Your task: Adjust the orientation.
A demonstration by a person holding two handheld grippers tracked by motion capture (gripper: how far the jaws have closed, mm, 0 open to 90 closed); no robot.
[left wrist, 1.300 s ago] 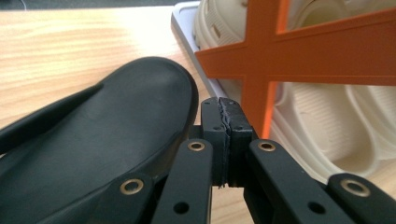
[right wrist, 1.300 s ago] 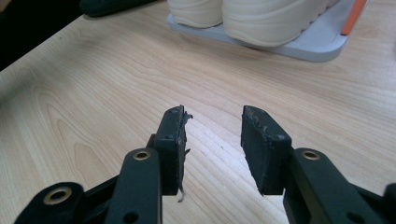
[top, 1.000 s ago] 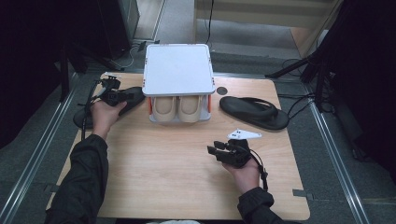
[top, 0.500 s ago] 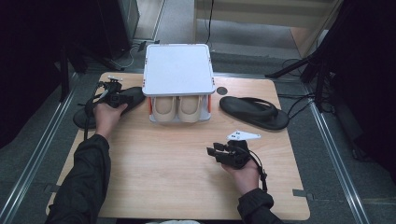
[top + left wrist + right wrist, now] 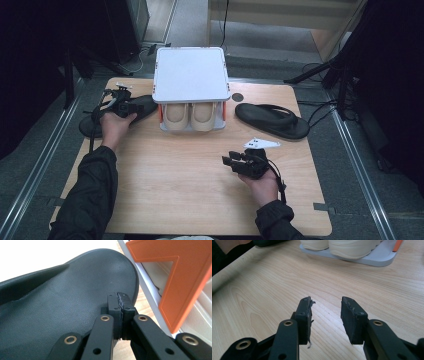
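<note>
Two tools: left tool (image 5: 121, 305) clenched by the black sandal (image 5: 62, 305), right tool (image 5: 325, 315) released.

table: light wooden table top (image 5: 190, 185) with round corners | floor: grey floor (image 5: 360, 165) with silver metal rails (image 5: 35, 175) | back: pale wooden bench (image 5: 280, 15) | sides: dark and shadowy

This looks like a lab or test room set up for recording, not a home. A bare light-wood table (image 5: 200, 185) stands on a grey floor with metal rails (image 5: 35, 175) at 9 and 3 o'clock. Black stand legs (image 5: 320, 75) and loose cables (image 5: 320, 107) sit at 2 o'clock, dark equipment at 10 o'clock, and a wooden bench (image 5: 280, 12) at 12 o'clock.
</note>
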